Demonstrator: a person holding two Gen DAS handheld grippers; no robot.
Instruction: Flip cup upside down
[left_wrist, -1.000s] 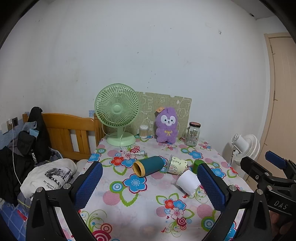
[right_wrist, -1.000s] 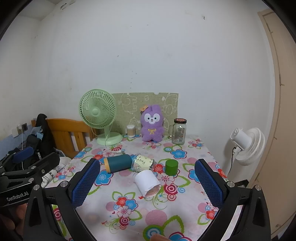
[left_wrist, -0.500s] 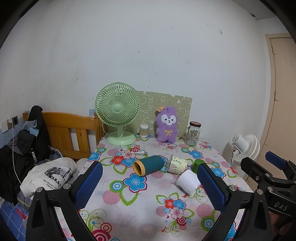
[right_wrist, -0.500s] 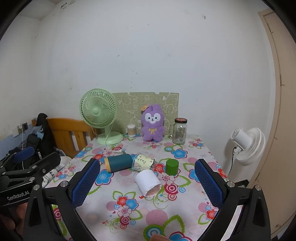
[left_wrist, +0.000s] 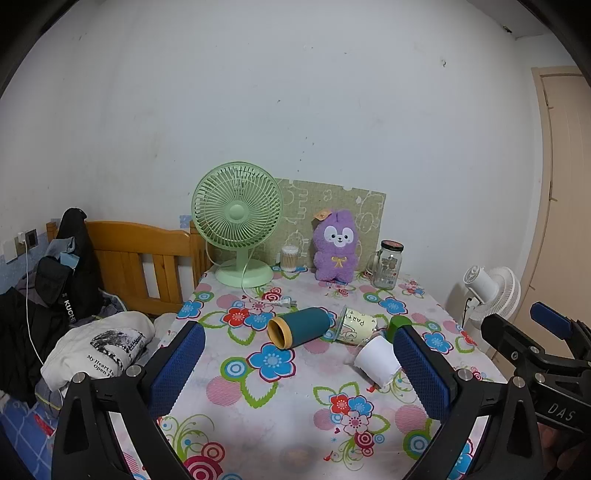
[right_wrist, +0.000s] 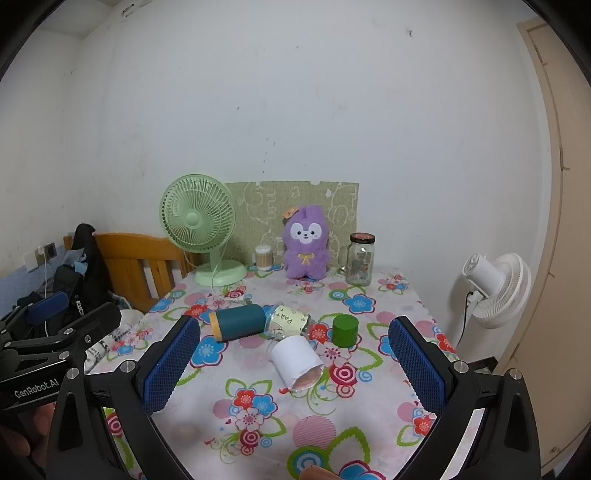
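Four cups sit mid-table (right_wrist: 258, 435): teal cup (right_wrist: 240, 322), clear cup (right_wrist: 290, 322) and white cup (right_wrist: 297, 362) all on their sides, green cup (right_wrist: 345, 329) already standing, likely rim-down. Which one goes next can't be told from here; the white cup is nearest, mouth facing the right gripper (right_wrist: 291, 367). Both grippers hover short of the cups, jaws spread wide, nothing held; the left gripper (left_wrist: 299, 369) is the same.

Judgement for the step: approach low, pinch across the white cup's wall near mid-body, squeeze lightly since paper would crush, lift, rotate until rim faces down, set flat. Best to keep clear of the clear cup just beside it, which touches the teal one and may roll.

White cup: plain paper, tapered, pinkish inside, lying between the clear and green cups.
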